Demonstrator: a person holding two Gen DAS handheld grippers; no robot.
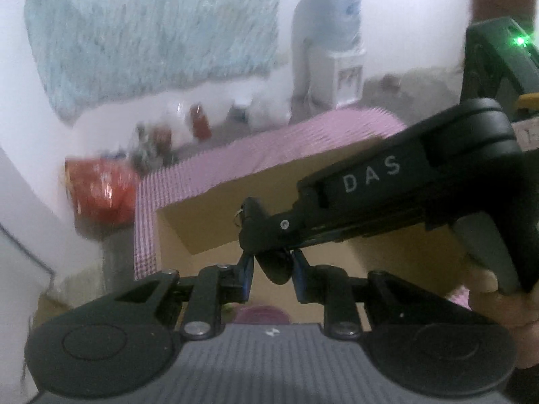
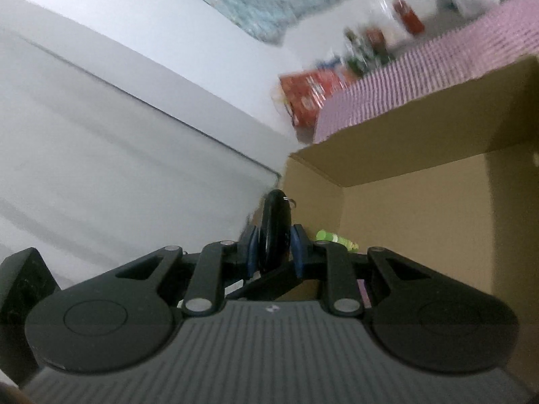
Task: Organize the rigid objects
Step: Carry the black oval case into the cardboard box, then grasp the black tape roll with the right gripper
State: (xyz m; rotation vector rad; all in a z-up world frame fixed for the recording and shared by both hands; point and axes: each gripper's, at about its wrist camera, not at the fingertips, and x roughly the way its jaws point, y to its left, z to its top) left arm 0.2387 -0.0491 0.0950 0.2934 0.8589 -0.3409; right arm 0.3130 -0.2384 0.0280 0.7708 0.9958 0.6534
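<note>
A black oval key fob (image 1: 277, 267) with a small metal ring (image 1: 240, 217) hangs above an open cardboard box (image 1: 215, 222). My left gripper (image 1: 274, 271) has its blue pads closed on the fob's lower end. My right gripper (image 1: 251, 227) reaches in from the right and clamps the ring end. In the right wrist view the fob (image 2: 274, 229) stands upright between the blue pads of the right gripper (image 2: 274, 240), which is shut on it, with the ring (image 2: 290, 202) at the top. A hand (image 1: 498, 303) holds the right gripper's grey handle.
The cardboard box (image 2: 404, 202) rests on a pink checked cloth (image 1: 276, 148) and holds a green item (image 2: 333, 239) and something purple (image 1: 259, 313). A red bag (image 1: 101, 192) and several bottles (image 1: 200, 121) stand along the white wall. A light blue fabric (image 1: 151, 27) hangs above.
</note>
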